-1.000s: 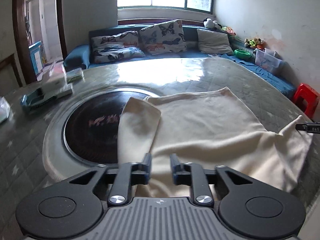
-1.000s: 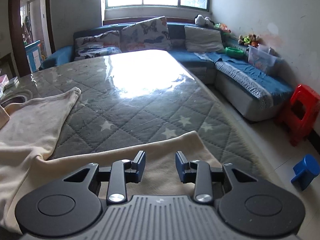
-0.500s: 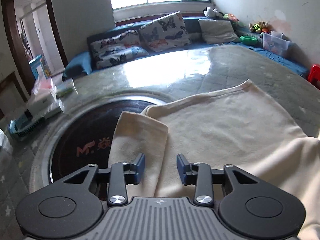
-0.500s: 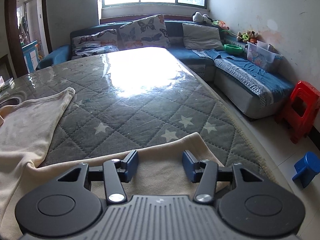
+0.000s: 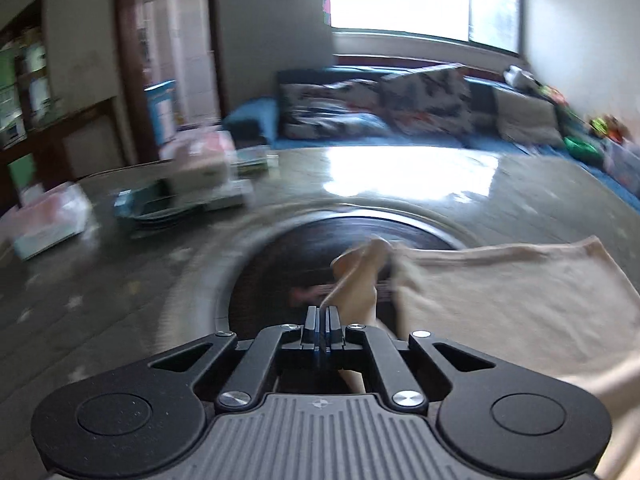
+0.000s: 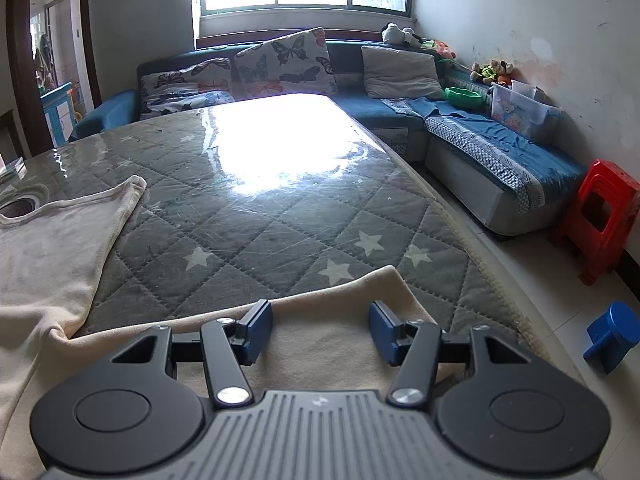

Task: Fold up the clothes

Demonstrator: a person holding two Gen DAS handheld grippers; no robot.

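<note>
A cream garment (image 5: 520, 292) lies spread on the quilted table. My left gripper (image 5: 322, 314) is shut on its sleeve (image 5: 356, 276), which rises lifted and bunched above the dark round cooktop (image 5: 272, 280); this view is motion-blurred. In the right wrist view the same cream garment (image 6: 48, 248) lies at the left, and its other sleeve (image 6: 320, 320) stretches under my right gripper (image 6: 320, 324). That gripper is open wide, blue pads on either side, hovering just over the sleeve with nothing pinched.
Boxes and a tissue pack (image 5: 52, 216) sit at the table's left side. A blue sofa (image 6: 480, 128) with cushions runs behind and right. A red stool (image 6: 596, 216) and blue stool (image 6: 612, 332) stand on the floor at the right.
My left gripper has shut on the left sleeve and lifted it, swinging leftward. My right gripper has opened wider over the right sleeve.
</note>
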